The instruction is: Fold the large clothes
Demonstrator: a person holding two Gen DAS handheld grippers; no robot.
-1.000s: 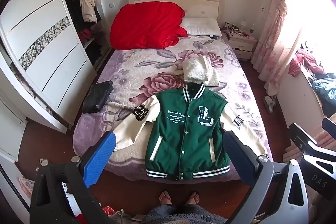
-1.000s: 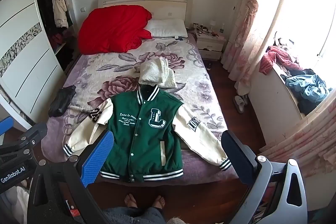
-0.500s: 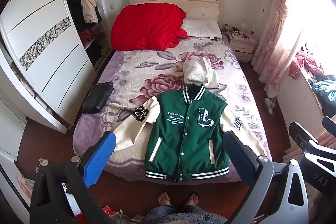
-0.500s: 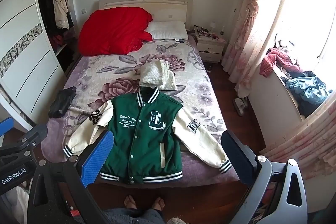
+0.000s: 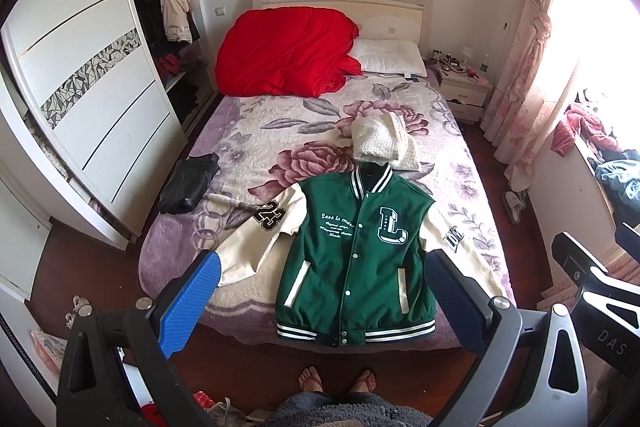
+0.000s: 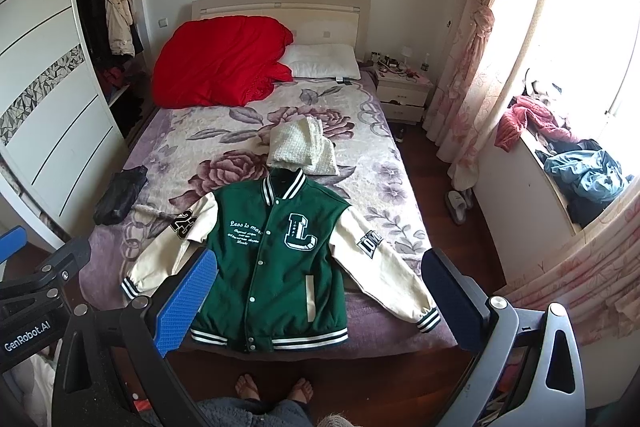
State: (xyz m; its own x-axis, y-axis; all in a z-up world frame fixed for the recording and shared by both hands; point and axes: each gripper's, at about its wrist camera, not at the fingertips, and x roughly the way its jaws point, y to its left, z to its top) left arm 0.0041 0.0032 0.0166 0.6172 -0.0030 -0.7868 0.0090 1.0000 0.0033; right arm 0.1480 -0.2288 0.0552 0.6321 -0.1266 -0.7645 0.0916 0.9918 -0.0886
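Left gripper (image 5: pixel 320 291): held high at the foot of the bed (image 5: pixel 256 147), aimed forward and down over it, blue-padded fingers (image 5: pixel 188 303) spread wide, nothing between them. Right gripper (image 6: pixel 316 291): same raised, level pose beside the left one, fingers spread wide, empty. Neither gripper touches any fabric.

Green varsity jacket with cream sleeves and striped cuffs (image 5: pixel 356 251): lies flat, front up and snapped closed, on the near end of the floral purple bed cover, collar toward the headboard, hem at the foot edge, both sleeves angled outward and down.

Folded cream knit garment (image 5: pixel 382 143): just beyond the jacket collar. Black bag (image 5: pixel 188 183): at the bed's left edge. Red quilt (image 5: pixel 284 51): heaped against the headboard, beside a white pillow (image 5: pixel 392 57).

Person's bare feet in sandals (image 6: pixel 272 387): on the wooden floor at the bed's foot.
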